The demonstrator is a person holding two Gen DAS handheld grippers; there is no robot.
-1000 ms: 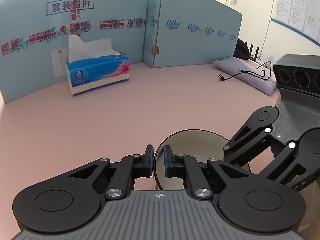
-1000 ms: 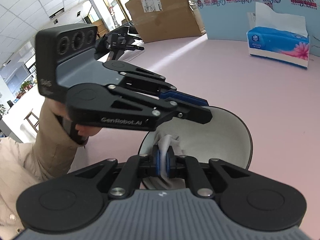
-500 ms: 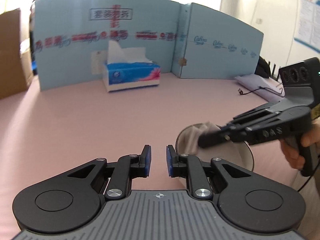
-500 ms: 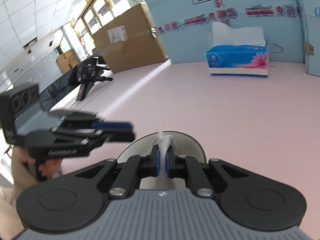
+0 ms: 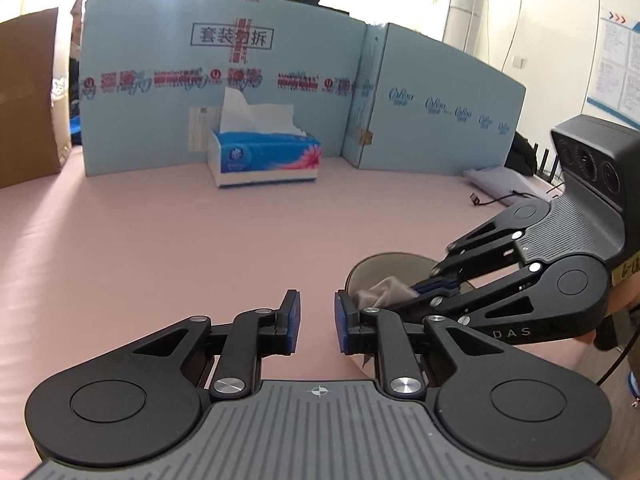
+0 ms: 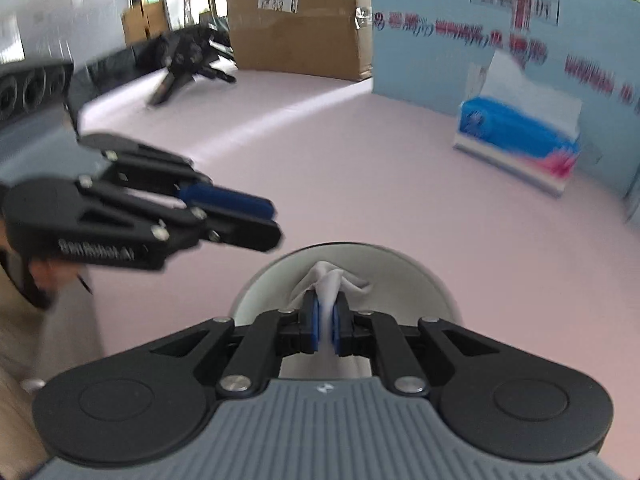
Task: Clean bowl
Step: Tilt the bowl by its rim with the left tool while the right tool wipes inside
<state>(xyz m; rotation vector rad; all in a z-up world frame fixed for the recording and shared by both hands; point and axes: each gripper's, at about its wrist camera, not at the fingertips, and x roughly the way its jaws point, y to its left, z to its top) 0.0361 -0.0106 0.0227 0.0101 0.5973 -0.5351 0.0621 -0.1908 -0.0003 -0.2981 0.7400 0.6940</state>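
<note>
Wiping is the step we are in, and it now falls to one hand alone. Our right tool (image 6: 325,322) has its pads pressed tight on a bunched tissue (image 6: 334,278), and that wad sits down inside the bowl (image 6: 424,276), which stands on the pink tabletop (image 5: 168,240) right in front of us. Our left tool (image 5: 316,320) has just been opening; its pads stand a little apart with nothing between them, and it hovers just beside the bowl's rim, off the bowl.

Since the bowl looks unheld, we judge the main risk to be that it slides or tips when the tissue drags against its wall. So we should press mostly downward into the base and sweep in small circles, rather than pushing sideways against one wall. Keeping the grip firm matters too: the tissue is thin and could slip out of the pads or tear if we scrub hard.

If the bowl starts to travel, we think the better course is to bring the left tool back to the near rim and pinch it again before going on. The tissue box (image 5: 266,160) stands well apart by the blue board (image 5: 160,80), so a fresh sheet is there should this one shred.
</note>
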